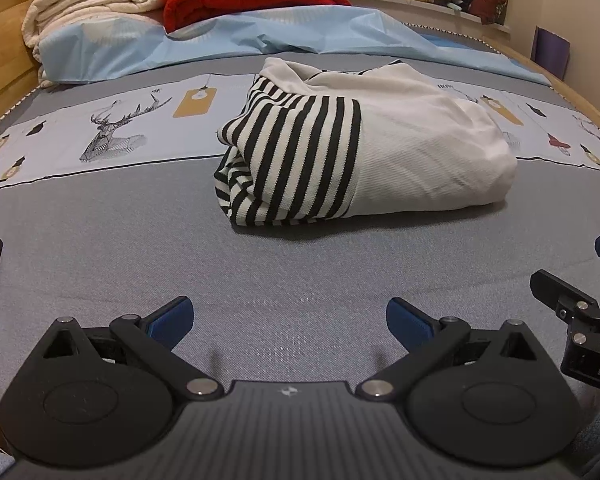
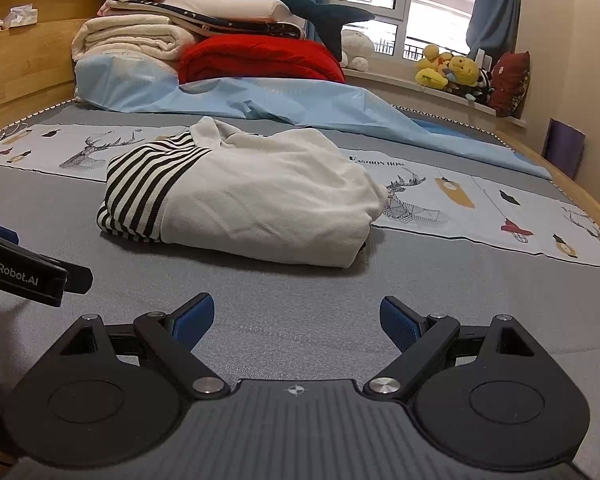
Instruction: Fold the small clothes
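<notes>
We see even, soft daylight from the window (image 2: 400, 12) behind the bed (image 2: 300, 320); sharp focus, faint shadows, strong fisheye bending and dark corners.

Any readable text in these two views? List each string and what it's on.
"GenRobot.AI": on the left gripper's body, seen at the left edge of the right wrist view.
"FASHION HOM", rest blurred: on the printed bedsheet.
"DA", cut off by the frame: on the right gripper's body, seen in the left wrist view.

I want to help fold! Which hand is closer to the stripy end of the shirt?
Probably the left. The shirt's striped end lies nearly straight ahead of the open left tool. From the open right tool, the stripes sit off to the left. Neither touches the shirt.
</notes>
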A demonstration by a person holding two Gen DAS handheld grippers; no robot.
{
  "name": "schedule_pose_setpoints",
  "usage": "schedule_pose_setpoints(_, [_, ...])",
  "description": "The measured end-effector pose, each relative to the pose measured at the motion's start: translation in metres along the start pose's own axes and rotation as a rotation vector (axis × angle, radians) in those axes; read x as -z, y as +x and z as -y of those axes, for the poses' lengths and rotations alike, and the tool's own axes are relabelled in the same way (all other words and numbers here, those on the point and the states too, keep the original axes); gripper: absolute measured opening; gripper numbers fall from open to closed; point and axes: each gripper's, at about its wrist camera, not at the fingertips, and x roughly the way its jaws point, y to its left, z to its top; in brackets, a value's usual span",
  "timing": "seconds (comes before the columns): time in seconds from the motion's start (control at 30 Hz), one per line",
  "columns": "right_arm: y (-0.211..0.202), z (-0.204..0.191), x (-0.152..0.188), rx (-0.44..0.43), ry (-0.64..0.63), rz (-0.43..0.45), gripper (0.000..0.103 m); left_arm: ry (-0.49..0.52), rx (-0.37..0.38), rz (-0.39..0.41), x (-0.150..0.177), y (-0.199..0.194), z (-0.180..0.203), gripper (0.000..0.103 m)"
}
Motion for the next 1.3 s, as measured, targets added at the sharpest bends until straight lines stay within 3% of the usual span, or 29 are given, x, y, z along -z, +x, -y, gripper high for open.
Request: schedule_pose_setpoints(1.3, [0.0002, -0.0026, -0.0002, 0.000, -0.017, 0.003, 0.091, 0.008, -0.004, -0.007, 0.0005, 0.0013, 0.0004, 0.103])
